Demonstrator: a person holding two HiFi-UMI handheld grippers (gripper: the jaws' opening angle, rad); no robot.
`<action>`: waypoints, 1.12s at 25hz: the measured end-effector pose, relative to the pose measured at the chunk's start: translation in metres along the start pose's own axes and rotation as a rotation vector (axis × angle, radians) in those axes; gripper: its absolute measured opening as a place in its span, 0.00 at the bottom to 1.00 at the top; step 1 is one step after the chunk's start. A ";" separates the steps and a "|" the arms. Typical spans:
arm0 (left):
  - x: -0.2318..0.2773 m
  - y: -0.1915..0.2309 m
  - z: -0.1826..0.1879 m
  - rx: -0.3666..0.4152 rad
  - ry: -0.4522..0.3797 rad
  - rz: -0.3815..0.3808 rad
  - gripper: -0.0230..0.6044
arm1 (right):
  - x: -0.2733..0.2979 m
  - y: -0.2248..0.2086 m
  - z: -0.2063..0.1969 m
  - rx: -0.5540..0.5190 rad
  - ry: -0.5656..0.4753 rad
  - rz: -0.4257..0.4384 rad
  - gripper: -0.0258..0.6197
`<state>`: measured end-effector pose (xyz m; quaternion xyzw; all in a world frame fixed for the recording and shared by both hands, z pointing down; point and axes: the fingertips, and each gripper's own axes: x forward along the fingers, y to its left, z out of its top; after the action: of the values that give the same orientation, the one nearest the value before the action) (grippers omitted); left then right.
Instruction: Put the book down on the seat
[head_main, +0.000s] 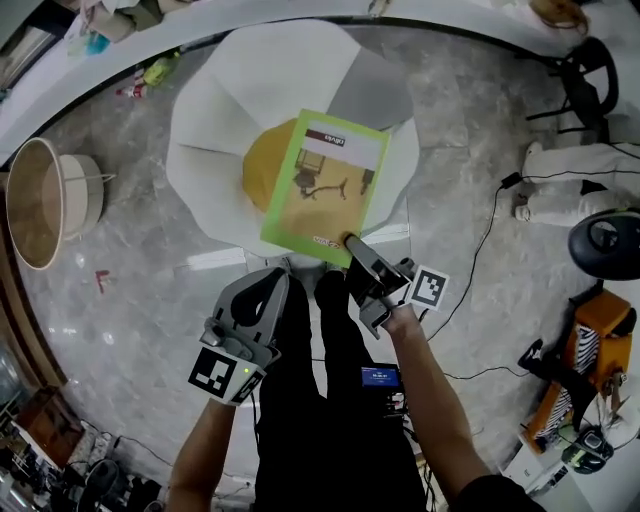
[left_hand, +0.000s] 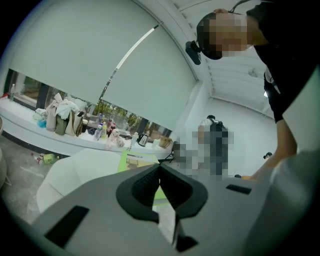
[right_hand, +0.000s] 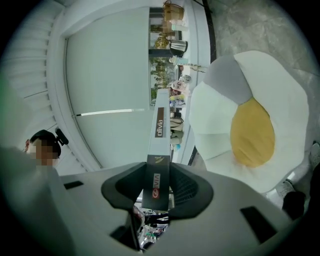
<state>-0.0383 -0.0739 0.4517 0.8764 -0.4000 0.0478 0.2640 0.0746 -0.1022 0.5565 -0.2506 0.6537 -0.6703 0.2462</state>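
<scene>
Now, left tool: pads together, nothing btwn, idle.
seat: egg-shaped cushion, white w/ yellow centre, on floor, under book.
book: green cover, over yellow centre, seemingly not yet resting.
right tool: clamped on book's near edge.
step tip: lower level over centre, release only once fully supported.
count: 2 tools, 1 book, 1 seat.
</scene>
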 end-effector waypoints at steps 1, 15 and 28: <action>0.003 0.004 -0.007 0.002 -0.003 0.001 0.06 | 0.001 -0.009 0.001 0.007 -0.007 -0.003 0.28; 0.065 0.048 -0.082 0.011 0.054 -0.036 0.06 | 0.003 -0.126 0.020 -0.053 0.038 -0.090 0.28; 0.103 0.086 -0.144 0.017 0.106 -0.044 0.06 | 0.003 -0.255 0.028 -0.014 0.093 -0.218 0.28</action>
<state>-0.0130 -0.1182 0.6417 0.8834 -0.3657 0.0916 0.2783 0.0905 -0.1191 0.8118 -0.2907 0.6380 -0.6993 0.1396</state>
